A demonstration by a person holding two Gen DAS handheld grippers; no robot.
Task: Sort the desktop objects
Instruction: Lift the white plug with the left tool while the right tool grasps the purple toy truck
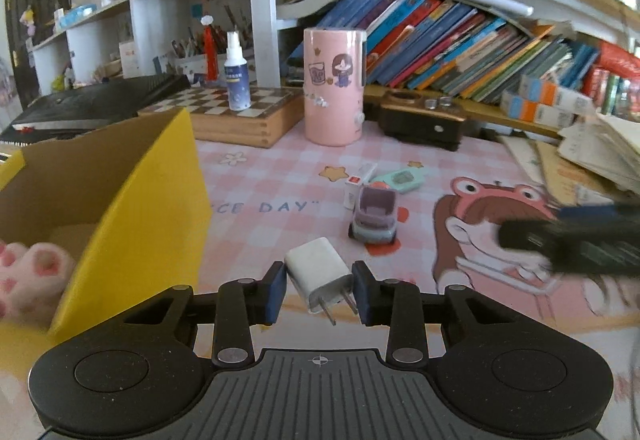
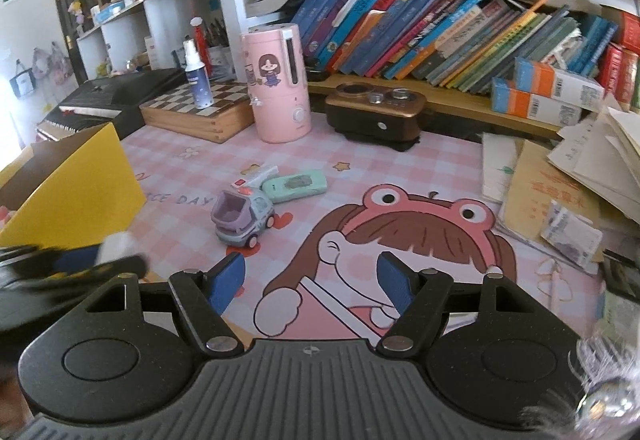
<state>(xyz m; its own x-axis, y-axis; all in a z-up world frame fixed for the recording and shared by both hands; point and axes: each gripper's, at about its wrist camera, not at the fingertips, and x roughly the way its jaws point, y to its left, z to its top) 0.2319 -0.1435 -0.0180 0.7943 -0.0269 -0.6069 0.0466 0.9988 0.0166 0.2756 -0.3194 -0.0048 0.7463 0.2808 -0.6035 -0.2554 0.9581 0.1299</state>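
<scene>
Left claw [image 1: 319, 290] clenched on white charger [image 1: 318, 274]; right claw [image 2: 310, 282] released; pink plush [image 1: 28, 272] only in left view.

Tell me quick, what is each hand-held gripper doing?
Left hand-held gripper: closed on the white charger plug.
Right hand-held gripper: open, holding nothing.

**Words on the desk mat**

The pink checked desk mat [image 1: 260, 176] has blue letters. In the left wrist view they read "CE DAY". The yellow box [image 1: 132, 208], at nine o'clock, hides the start. Book spines are too small to read.
</scene>
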